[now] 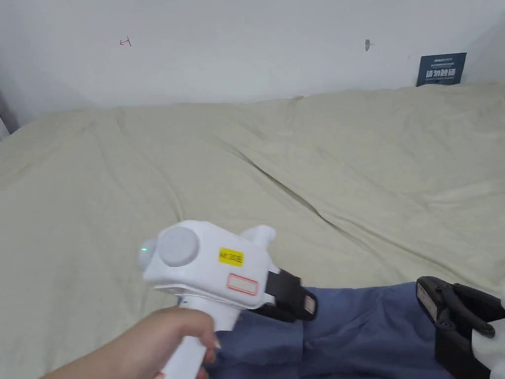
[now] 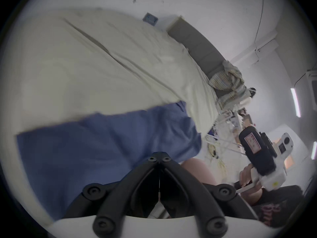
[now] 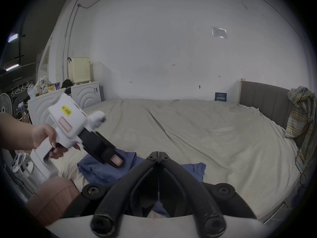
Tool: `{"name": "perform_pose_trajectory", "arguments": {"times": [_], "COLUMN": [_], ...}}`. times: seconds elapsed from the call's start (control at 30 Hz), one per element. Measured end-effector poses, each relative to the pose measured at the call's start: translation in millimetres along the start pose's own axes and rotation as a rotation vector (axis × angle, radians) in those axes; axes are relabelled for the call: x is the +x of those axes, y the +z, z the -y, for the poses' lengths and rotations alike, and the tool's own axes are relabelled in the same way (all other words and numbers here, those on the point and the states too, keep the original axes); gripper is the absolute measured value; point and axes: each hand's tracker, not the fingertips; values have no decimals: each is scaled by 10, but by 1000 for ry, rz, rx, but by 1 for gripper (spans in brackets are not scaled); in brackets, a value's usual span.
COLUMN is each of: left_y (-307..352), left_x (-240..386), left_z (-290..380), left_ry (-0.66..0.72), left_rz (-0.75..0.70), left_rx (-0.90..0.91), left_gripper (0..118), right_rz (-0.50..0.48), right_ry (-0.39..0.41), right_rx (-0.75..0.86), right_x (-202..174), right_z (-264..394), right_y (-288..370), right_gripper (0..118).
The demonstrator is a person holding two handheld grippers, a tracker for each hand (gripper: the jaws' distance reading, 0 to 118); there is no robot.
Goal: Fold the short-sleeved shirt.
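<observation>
The short-sleeved shirt [image 1: 365, 325] was a plain slate blue, unpatterned, lying at the near edge of a pale beige-cream bedsheet [image 1: 246, 172]. The left gripper [image 1: 308, 303] had a glossy white body, black jaws, a yellow sticker and a red-outlined white label; a small green light glowed at its rear. The right gripper [image 1: 429, 306], at the near right, was black at the jaws with white behind. The wall [image 1: 246, 49] was off-white, carrying a dark navy sign [image 1: 440, 69] with white lettering at the far right. The headboard [image 3: 264, 95] was grey-brown, and a plaid shirt [image 3: 300, 114] in blue, cream and tan checks hung over it. The laundry hamper [image 3: 80, 70] at the far left was cream.
</observation>
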Motion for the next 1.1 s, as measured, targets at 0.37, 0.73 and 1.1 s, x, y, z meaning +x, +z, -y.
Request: {"name": "perform_pose_trajectory", "arguments": {"times": [0.37, 0.73, 1.1], "left_y": [1004, 356, 363], "left_x": [-1593, -2001, -1667], "left_z": [418, 541, 520], "left_ry": [387, 517, 331], "left_rz": [37, 463, -74], "left_rx": [121, 71, 19], "left_gripper": [20, 118, 11], "right_rz": [-2, -5, -11], "right_ry": [32, 28, 29], "right_rx": [-18, -63, -99], "right_x": [-136, -272, -305], "right_z": [-76, -109, -33], "right_y": [-97, -185, -227], "right_gripper": [0, 0, 0]}}
